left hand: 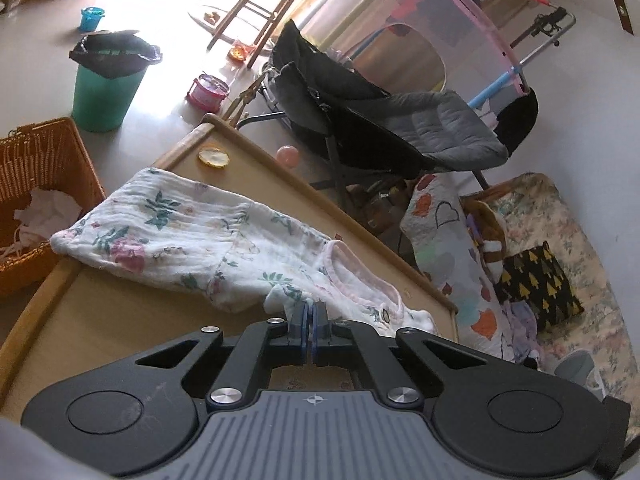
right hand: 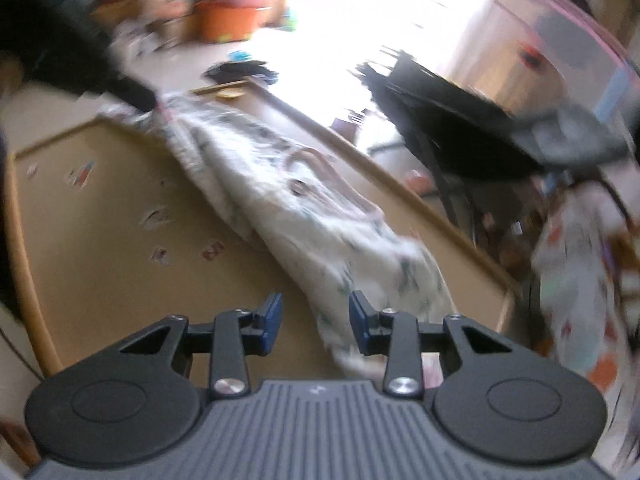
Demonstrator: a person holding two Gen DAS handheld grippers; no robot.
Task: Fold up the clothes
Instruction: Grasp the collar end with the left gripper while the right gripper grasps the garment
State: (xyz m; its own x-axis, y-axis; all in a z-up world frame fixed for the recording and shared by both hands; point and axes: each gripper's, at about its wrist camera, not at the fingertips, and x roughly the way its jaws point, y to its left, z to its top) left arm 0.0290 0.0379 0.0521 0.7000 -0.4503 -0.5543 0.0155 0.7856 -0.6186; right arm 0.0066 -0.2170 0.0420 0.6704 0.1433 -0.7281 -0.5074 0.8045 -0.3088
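Closest in, the left gripper [left hand: 308, 312] pinches the floral garment [left hand: 208, 236] near its pink neckline; the right gripper [right hand: 314, 316] hangs open by the near hem. Spread across the table [left hand: 100, 320], it looks mid-fold; next, the right should grasp that hem.

Right wrist view motion-blurred: garment [right hand: 320, 216] print unreadable; wicker basket [left hand: 36, 200] cut by left edge.

Bare tabletop [right hand: 100, 216] lies open left of the garment [right hand: 320, 216]; stroller [left hand: 400, 128] crowds the far edge.
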